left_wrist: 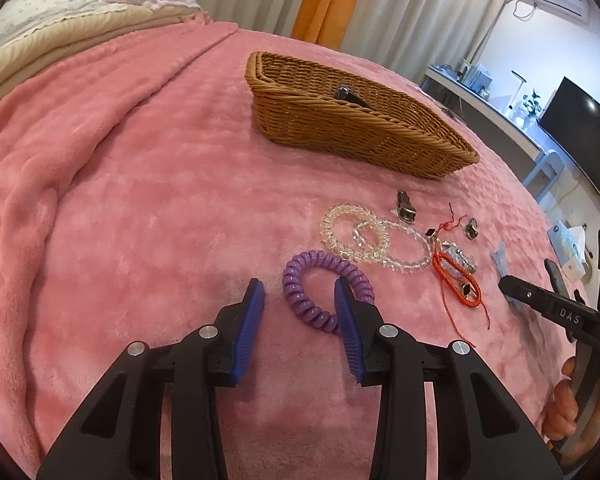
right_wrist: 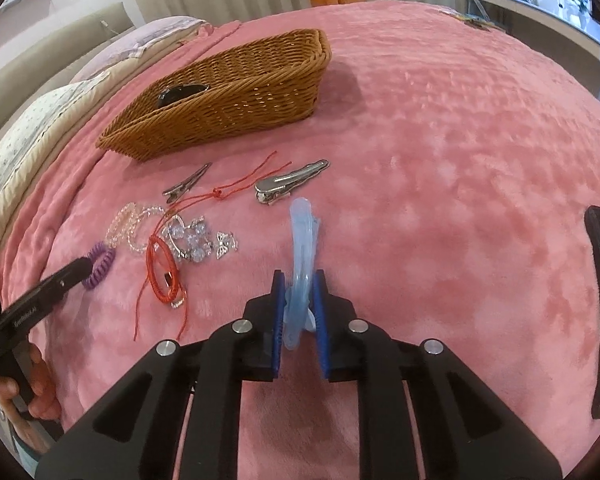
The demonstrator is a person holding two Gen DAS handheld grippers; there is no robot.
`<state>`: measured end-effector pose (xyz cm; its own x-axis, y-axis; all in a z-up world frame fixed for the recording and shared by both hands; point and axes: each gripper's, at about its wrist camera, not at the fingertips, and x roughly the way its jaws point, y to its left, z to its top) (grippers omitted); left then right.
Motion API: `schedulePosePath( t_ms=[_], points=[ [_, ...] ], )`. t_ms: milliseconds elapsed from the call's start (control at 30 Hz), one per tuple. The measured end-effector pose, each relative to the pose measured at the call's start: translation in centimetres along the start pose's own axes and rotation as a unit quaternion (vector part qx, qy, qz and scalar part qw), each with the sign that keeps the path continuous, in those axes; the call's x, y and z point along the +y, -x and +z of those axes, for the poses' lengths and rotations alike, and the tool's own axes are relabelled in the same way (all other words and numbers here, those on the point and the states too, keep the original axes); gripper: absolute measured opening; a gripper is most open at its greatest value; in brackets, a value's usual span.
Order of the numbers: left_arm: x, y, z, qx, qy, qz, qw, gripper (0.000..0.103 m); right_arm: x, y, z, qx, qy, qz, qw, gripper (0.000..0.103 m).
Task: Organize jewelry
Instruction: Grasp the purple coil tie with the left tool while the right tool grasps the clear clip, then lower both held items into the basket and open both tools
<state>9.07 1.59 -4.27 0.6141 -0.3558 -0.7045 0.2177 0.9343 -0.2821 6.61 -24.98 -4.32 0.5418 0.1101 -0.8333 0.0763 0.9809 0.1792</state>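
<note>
My left gripper (left_wrist: 299, 290) hovers low over the pink blanket (left_wrist: 140, 200). A purple coil hair tie (left_wrist: 300, 300) lies there: its left arc sits between the blue pads, and the right finger (left_wrist: 346, 304) rests over its right arc. The left pad stands apart from it, so the jaws are open. My right gripper (right_wrist: 299, 284) is shut on a pale blue hair clip (right_wrist: 300, 240), which sticks out forward from the pads. A woven basket (right_wrist: 220, 108) sits farther back with a dark item (right_wrist: 182, 94) inside.
Between the grippers lie clear bead bracelets (left_wrist: 354, 232), a red cord bracelet (right_wrist: 162, 276), a crystal piece (right_wrist: 190, 236) and two silver clips (right_wrist: 288, 186) (right_wrist: 186, 186). Pillows (left_wrist: 40, 16) sit at the bed's far left. A desk (left_wrist: 500, 108) stands to the right.
</note>
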Motion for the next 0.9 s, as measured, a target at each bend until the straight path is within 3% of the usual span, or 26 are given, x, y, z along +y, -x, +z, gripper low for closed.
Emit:
schedulePosePath(
  t_ms=[33, 100, 233, 267, 300, 400, 467, 800, 900],
  points=[
    [0.0, 0.0, 0.0, 0.000, 0.000, 0.001, 1.0000, 0.036, 0.0, -0.1, 0.2, 0.001, -0.003, 0.003, 1.000, 0.020],
    [0.0, 0.0, -0.1, -0.001, 0.000, 0.003, 1.0000, 0.037, 0.0, -0.4, 0.7, -0.001, -0.012, 0.012, 1.000, 0.040],
    [-0.3, -0.1, -0.1, -0.001, -0.005, 0.009, 0.9999, 0.036, 0.9, -1.1, 1.0, -0.009, 0.006, -0.026, 1.000, 0.041],
    [-0.5, -0.1, -0.1, 0.000, -0.011, 0.014, 0.9998, 0.036, 1.2, -1.1, 0.9, -0.013, 0.015, -0.036, 0.999, 0.039],
    [-0.8, -0.2, -0.2, -0.001, -0.016, 0.019, 0.9997, 0.035, 1.5, -1.1, 0.8, -0.015, 0.024, -0.044, 0.999, 0.028],
    [-1.4, -0.4, -0.3, 0.001, -0.033, 0.026, 0.9991, 0.014, 2.2, -0.8, 0.5, -0.023, 0.046, -0.044, 0.998, 0.009],
    [-1.6, -0.1, -0.4, -0.008, -0.037, 0.031, 0.9988, 0.009, 2.6, -0.3, 0.3, -0.031, 0.055, -0.042, 0.997, 0.009],
    [-2.5, 5.0, 0.5, -0.103, -0.039, -0.013, 0.9938, 0.008, 4.8, 5.8, 1.6, -0.123, 0.085, -0.002, 0.989, 0.009],
    [-3.2, 6.6, 1.5, -0.125, -0.043, -0.017, 0.9911, 0.008, 5.0, 7.4, 2.9, -0.140, 0.077, 0.048, 0.986, 0.009]
  ],
)
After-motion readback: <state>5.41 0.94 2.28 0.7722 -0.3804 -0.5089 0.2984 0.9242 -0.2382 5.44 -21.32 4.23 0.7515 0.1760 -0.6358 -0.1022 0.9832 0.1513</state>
